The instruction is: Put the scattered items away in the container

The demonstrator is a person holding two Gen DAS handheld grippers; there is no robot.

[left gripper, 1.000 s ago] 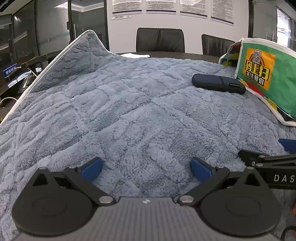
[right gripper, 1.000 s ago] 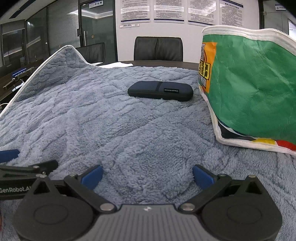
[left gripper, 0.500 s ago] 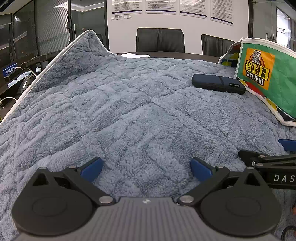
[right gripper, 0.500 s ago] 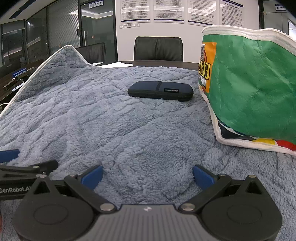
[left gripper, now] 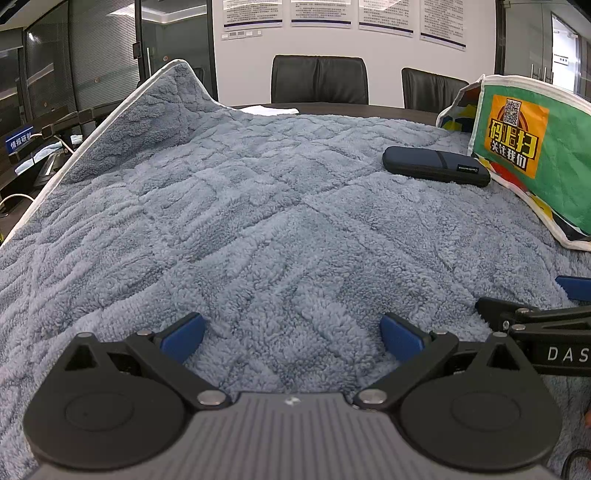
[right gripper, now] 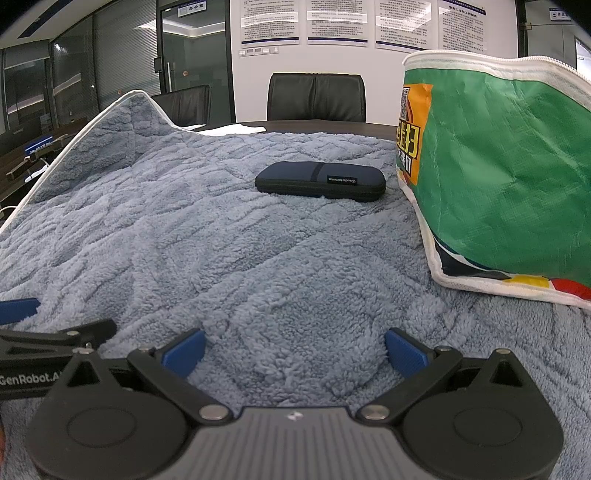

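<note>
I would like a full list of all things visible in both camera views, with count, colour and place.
zip case: 1, dark navy, flat on the blanket, just left of the bag.
bag: 1, green with orange label and white zip edge, standing on the blanket at right.
blanket: 1, grey-blue fleece with white trim, covering the table; far left corner raised.
office chairs: at least 3, black, behind the table.
wall posters: several, white, on the back wall.
left gripper: 1, black with blue pads, open, over the blanket.
right gripper: 1, same colours, open, over the blanket.
</note>
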